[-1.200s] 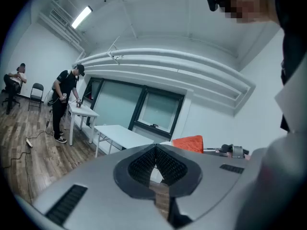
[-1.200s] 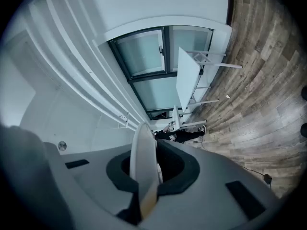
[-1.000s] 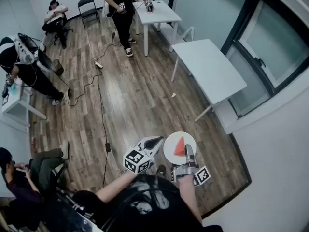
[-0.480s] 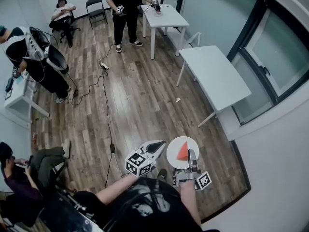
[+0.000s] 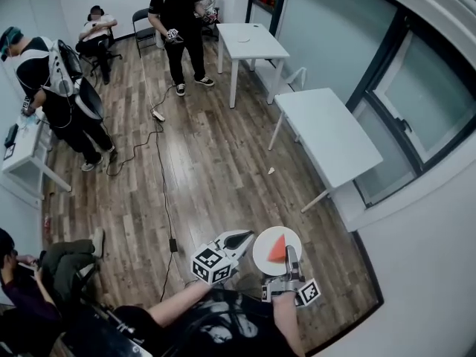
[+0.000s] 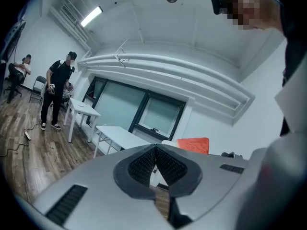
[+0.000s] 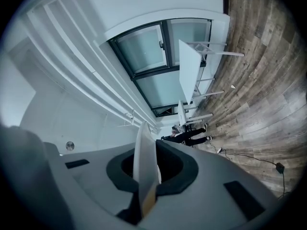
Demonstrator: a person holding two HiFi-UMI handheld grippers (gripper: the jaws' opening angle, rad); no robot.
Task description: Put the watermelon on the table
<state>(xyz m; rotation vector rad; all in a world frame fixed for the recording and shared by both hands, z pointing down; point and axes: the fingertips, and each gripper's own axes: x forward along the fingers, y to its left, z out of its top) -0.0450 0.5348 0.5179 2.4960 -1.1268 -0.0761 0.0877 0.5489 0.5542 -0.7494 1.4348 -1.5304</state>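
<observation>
Right gripper (image 5: 288, 254) is clamped almost shut on the rim of one white plate (image 5: 262, 253); the plate edge sits between its pads in the right gripper view. One red watermelon slice (image 5: 277, 249) lies on the plate, carried above the wood floor (image 5: 208, 169). Left gripper (image 5: 244, 236) has its jaws closed tip to tip, holds nothing, and sits just beside the plate. Farther off are two white tables (image 5: 331, 132) by the window, a third table (image 5: 18, 158) at the left edge, and four other people.

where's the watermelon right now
Head view, bottom centre-right: the watermelon lies on the white plate that the right claw grips by its rim.
</observation>
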